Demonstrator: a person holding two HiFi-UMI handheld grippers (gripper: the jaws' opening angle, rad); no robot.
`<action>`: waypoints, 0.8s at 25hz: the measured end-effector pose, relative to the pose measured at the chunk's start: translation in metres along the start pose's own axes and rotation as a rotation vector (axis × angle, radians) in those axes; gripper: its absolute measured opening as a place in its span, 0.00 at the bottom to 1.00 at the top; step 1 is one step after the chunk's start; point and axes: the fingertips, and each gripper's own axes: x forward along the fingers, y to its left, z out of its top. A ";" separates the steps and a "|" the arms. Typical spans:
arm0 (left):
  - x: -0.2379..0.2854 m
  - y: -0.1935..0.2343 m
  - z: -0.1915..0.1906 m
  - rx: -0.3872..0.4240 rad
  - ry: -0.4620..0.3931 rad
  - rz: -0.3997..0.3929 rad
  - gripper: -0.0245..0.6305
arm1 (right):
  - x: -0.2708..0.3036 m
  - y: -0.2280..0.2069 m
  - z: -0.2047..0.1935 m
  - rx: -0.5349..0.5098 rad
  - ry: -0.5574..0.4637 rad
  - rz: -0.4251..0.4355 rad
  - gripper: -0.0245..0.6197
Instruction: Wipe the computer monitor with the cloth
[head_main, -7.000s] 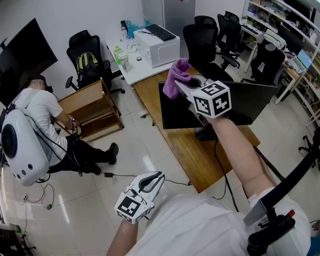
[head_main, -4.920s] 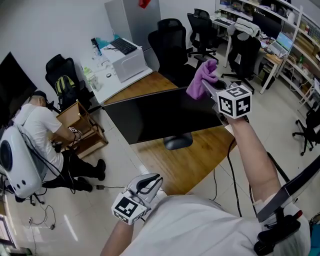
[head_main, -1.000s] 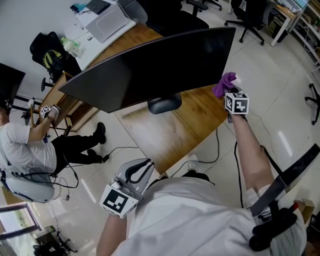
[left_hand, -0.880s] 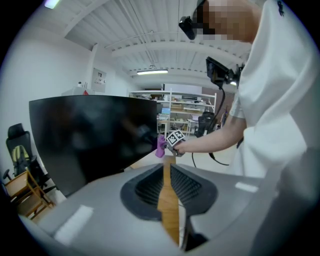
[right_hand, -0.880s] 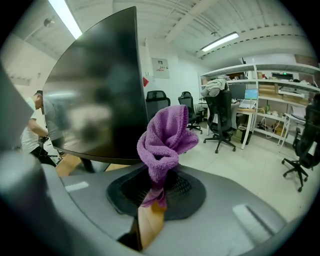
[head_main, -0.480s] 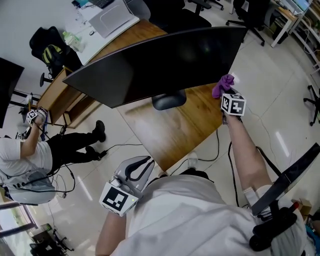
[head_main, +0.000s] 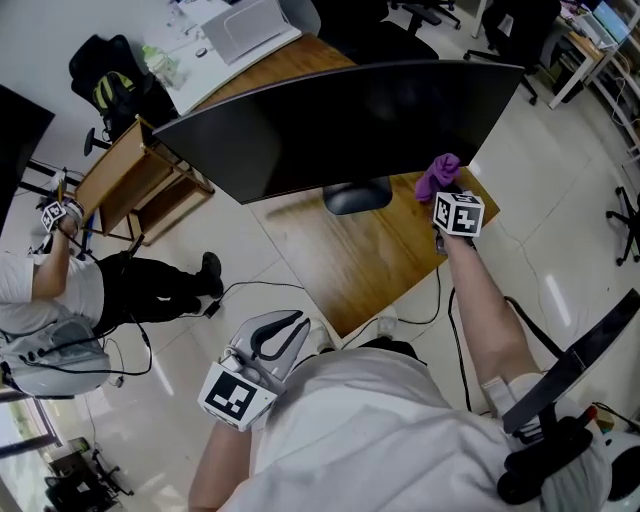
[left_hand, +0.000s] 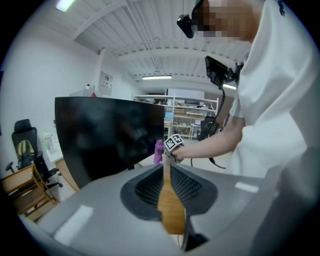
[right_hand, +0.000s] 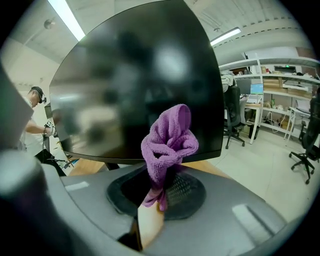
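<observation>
The large black curved monitor (head_main: 340, 120) stands on a wooden desk (head_main: 340, 265). My right gripper (head_main: 443, 192) is shut on a bunched purple cloth (head_main: 437, 177), which it holds against the screen's lower right part. In the right gripper view the cloth (right_hand: 169, 142) sticks up from the right gripper (right_hand: 160, 187), in front of the dark monitor (right_hand: 130, 85). My left gripper (head_main: 280, 338) hangs shut and empty by my body, away from the desk. In its own view the left gripper (left_hand: 167, 172) points at the monitor (left_hand: 105, 135) and the cloth (left_hand: 158, 151).
The monitor's round stand (head_main: 358, 196) sits mid-desk. A person (head_main: 50, 290) crouches on the floor at left beside a wooden cabinet (head_main: 130, 190). A white table (head_main: 250, 25) stands behind it, office chairs (head_main: 520, 20) stand at the back right, and a cable (head_main: 250, 290) runs over the floor.
My right gripper has carried the cloth from the monitor's top edge down to its lower right part, then slightly inward along the bottom edge. My left gripper has stayed by my body.
</observation>
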 end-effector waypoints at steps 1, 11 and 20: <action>-0.004 0.002 -0.002 -0.001 -0.002 0.004 0.14 | 0.001 0.005 0.000 -0.004 -0.001 0.001 0.12; -0.040 0.023 -0.019 -0.016 -0.018 0.029 0.14 | 0.010 0.056 -0.002 -0.038 0.005 0.021 0.12; -0.075 0.045 -0.034 -0.047 -0.037 0.055 0.14 | 0.023 0.107 -0.009 -0.071 0.023 0.031 0.12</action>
